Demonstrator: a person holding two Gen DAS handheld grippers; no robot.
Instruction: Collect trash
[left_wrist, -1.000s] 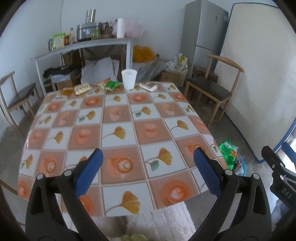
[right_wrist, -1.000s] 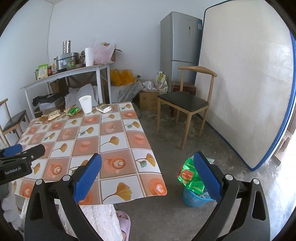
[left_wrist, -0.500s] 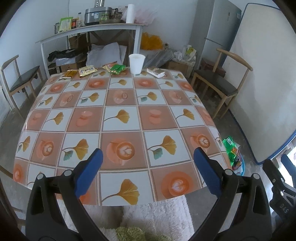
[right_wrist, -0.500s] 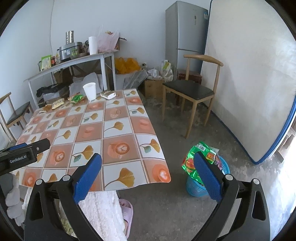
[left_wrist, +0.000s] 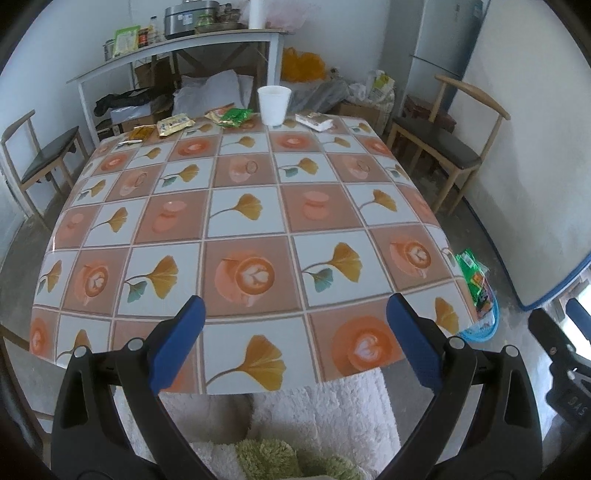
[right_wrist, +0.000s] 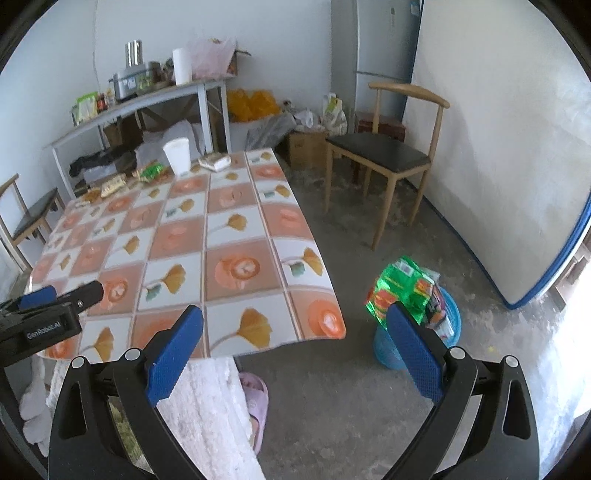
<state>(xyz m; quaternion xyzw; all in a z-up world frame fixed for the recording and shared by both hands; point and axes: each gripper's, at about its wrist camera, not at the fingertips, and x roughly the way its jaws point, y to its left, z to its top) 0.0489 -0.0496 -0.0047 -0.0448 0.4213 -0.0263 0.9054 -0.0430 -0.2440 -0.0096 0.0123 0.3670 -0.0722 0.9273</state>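
Both grippers, left and right, hang wide open and empty above the table's near edge, wrappers at its far end.

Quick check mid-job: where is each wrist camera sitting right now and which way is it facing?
Left wrist: above the near table edge, facing along the table to the white cup and wrappers; open left gripper shows, right gripper at the right edge.
Right wrist: right of the near table corner, facing the floor and blue basket with its green packet; open right gripper shows, left gripper at the left edge.
Shared: table, cup, basket, wooden chair.
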